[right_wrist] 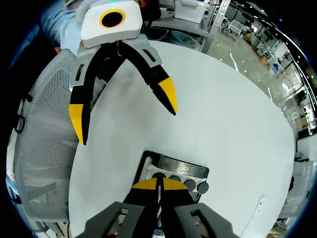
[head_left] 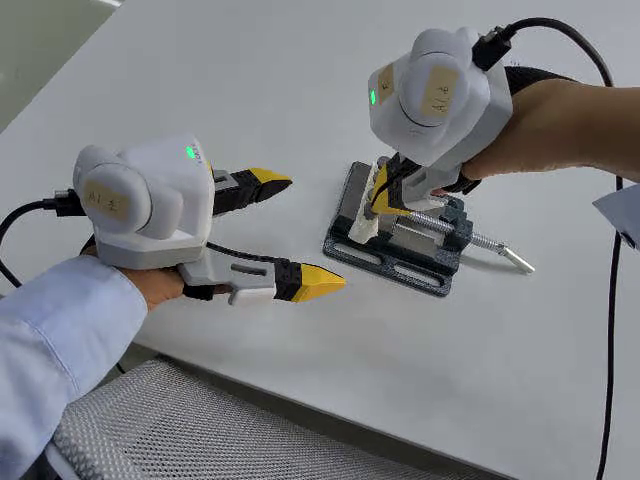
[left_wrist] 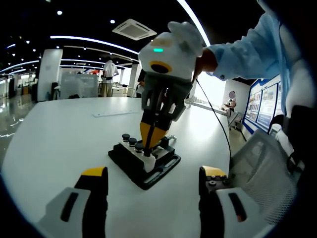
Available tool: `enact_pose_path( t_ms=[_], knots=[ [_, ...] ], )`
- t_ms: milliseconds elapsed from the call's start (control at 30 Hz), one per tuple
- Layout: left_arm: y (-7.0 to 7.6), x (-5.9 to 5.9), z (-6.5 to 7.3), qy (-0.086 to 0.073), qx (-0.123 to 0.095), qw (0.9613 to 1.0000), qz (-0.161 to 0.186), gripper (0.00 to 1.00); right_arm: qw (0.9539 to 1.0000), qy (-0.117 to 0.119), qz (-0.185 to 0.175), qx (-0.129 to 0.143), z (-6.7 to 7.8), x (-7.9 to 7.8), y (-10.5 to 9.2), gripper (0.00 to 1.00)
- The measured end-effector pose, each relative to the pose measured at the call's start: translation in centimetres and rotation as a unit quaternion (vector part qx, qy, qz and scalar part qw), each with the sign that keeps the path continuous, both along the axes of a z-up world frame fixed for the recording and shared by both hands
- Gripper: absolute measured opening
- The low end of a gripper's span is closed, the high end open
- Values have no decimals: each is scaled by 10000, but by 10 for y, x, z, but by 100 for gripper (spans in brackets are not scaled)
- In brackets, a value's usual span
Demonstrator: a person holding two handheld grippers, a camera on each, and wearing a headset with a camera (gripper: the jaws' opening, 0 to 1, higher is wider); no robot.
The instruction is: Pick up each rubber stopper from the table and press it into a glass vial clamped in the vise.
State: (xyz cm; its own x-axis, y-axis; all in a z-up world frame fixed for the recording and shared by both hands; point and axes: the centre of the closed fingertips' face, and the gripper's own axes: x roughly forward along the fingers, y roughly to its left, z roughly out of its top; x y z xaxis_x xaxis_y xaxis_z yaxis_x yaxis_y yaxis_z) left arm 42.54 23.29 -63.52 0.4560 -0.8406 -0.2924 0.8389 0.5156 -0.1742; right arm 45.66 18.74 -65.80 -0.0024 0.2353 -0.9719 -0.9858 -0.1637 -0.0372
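A dark vise [head_left: 400, 262] stands on the white table and clamps a white holder with a row of glass vials [right_wrist: 189, 184], each capped by a dark rubber stopper [left_wrist: 127, 137]. My right gripper [head_left: 381, 207] points straight down at the holder's near end, its yellow-tipped jaws shut together, and its tips [right_wrist: 158, 185] rest on the row of vials. Whether a stopper sits under them is hidden. My left gripper [head_left: 300, 232] hovers to the left of the vise, well apart from it, jaws wide open with nothing between them [left_wrist: 153, 178]. It also hangs open in the right gripper view [right_wrist: 128, 127].
The vise's screw handle [head_left: 503, 254] sticks out to the right. A grey mesh chair [head_left: 200, 425] sits at the table's near edge. A black cable [head_left: 612, 300] trails down the right side. A paper sheet [head_left: 624, 212] lies at the far right.
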Motion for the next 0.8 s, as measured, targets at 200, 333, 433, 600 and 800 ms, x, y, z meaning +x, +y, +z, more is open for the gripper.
enact_pose_path(
  t_ms=[200,333,433,600,800],
  knots=[
    [0,0,0,-1,-1,10000,-1,72,10000,-4,-7,-16,0,0,0,0],
    [1,0,0,-9,-1,10000,7,72,10000,-31,27,-41,0,0,1,0],
    [1,0,0,1,-3,10000,13,72,9999,-46,54,-87,0,-1,1,0],
    [0,0,0,-3,-9,10000,10,72,9997,-83,103,-184,-1,-1,1,0],
    [1,0,0,-2,-27,10000,34,72,9997,-83,85,-226,-1,-1,1,0]
  ],
)
